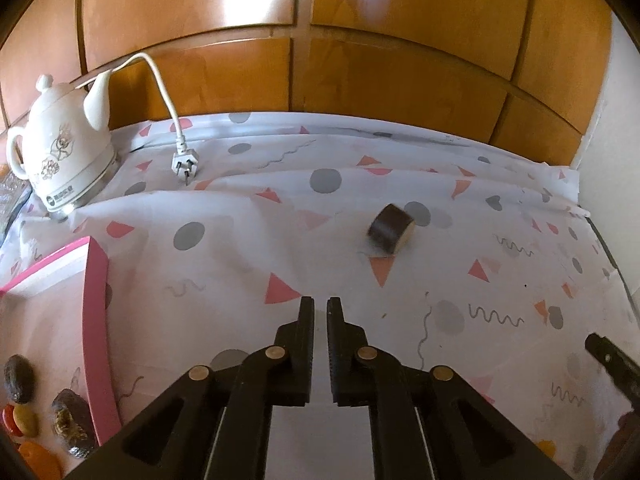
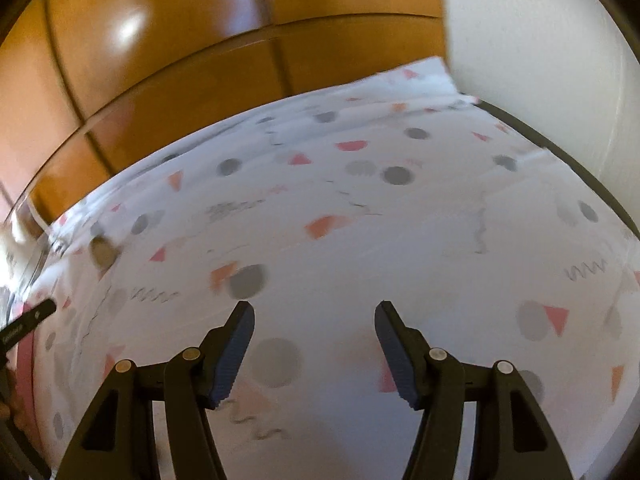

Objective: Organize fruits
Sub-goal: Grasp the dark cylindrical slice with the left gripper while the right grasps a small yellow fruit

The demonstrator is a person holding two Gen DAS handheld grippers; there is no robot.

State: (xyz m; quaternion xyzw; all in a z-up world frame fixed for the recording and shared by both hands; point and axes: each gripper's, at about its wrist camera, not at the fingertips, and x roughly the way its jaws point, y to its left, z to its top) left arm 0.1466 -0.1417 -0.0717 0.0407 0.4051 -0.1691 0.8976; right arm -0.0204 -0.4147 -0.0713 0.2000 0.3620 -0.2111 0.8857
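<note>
In the left wrist view a pink-rimmed tray (image 1: 96,320) lies at the left edge with several small fruits in it: a dark brown one (image 1: 18,378), a yellow one (image 1: 26,420), an orange one (image 1: 38,460). My left gripper (image 1: 320,306) hovers over the patterned cloth, jaws nearly together and empty. A dark brown cylinder (image 1: 390,229) with a tan end lies on the cloth ahead of it, to the right. In the blurred right wrist view my right gripper (image 2: 314,312) is open and empty above bare cloth; the cylinder (image 2: 102,254) shows faintly far left.
A white ceramic kettle (image 1: 64,148) stands at the back left, its cord and plug (image 1: 185,162) lying on the cloth. Wooden cabinet doors (image 1: 304,40) close off the back and a white wall (image 2: 540,60) the right. The other gripper's tip (image 1: 608,360) shows at the right edge.
</note>
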